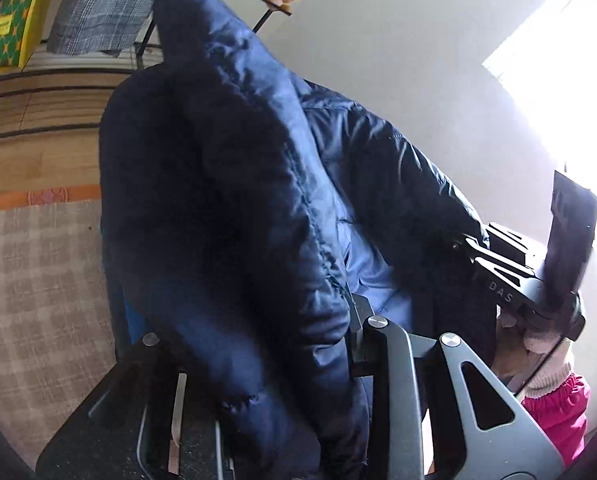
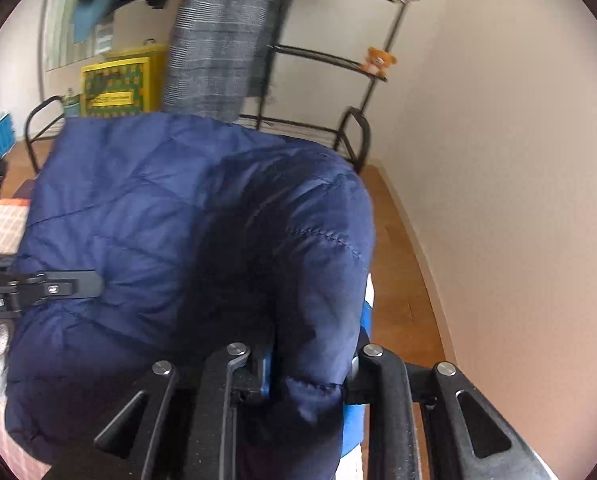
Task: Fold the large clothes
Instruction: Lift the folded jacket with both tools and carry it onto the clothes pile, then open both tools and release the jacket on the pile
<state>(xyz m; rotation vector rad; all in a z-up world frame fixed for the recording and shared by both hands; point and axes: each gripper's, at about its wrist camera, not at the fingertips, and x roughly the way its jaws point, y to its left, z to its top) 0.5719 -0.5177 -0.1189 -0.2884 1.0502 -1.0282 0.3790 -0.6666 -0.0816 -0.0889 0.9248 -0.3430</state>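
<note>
Gripping the navy jacket (image 1: 226, 216), left tool (image 1: 258, 360) and right tool (image 2: 298, 364) are both clamped on its fabric.

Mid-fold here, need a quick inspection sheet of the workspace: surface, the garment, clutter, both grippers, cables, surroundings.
Surface: checked cloth below, with an orange border strip; wooden floor beyond.
Job's things: navy puffer jacket, lifted and bunched, held up between both grippers, not laid flat.
Clutter: nothing seen on the visible part of the cloth.
Grippers: left gripper shut on a jacket fold; right gripper shut on another fold.
Cables: thin dark cord by the gloved right hand.
Surroundings: black wire rack carrying a teddy bear, grey plaid garment hanging, yellow box, bright window, plain wall.
</note>
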